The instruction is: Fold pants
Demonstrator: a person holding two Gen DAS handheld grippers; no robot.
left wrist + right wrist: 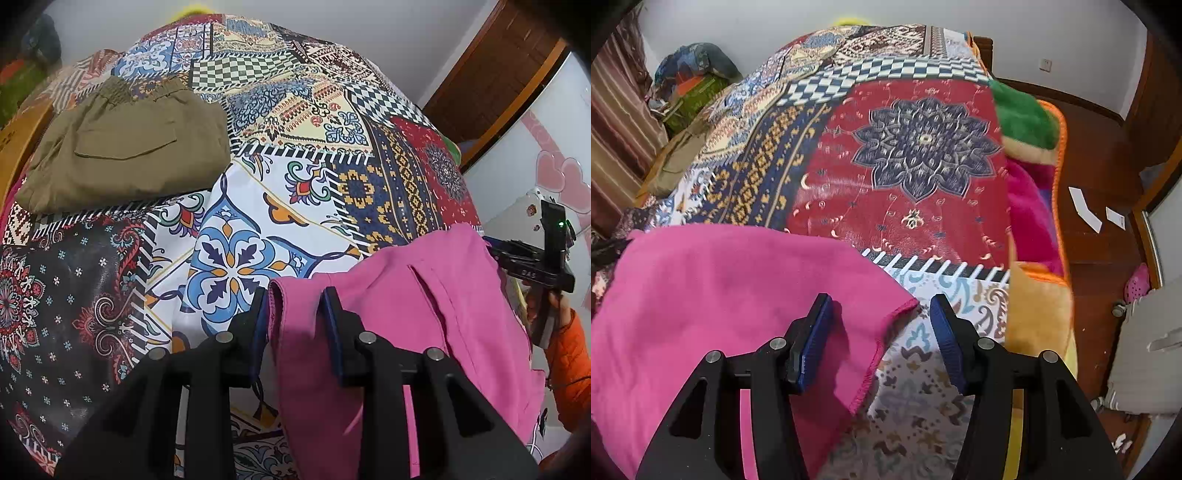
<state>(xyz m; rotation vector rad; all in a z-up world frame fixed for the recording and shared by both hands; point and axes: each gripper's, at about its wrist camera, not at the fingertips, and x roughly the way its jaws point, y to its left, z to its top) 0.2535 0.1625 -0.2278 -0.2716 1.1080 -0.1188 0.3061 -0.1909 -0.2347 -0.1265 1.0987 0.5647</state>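
Pink pants [424,295] lie on the patterned bedspread [258,229] right at both tools. Their stitched edge runs up between the parted fingers of the left gripper [295,306], cloth between the pads, though whether they pinch it cannot be told. The right gripper [881,314] stands spread wide, a pants corner [905,304] lying in its gap, touching neither pad. Ahead of both lies open bedspread; folded olive pants [125,147] sit far ahead-left of the left gripper.
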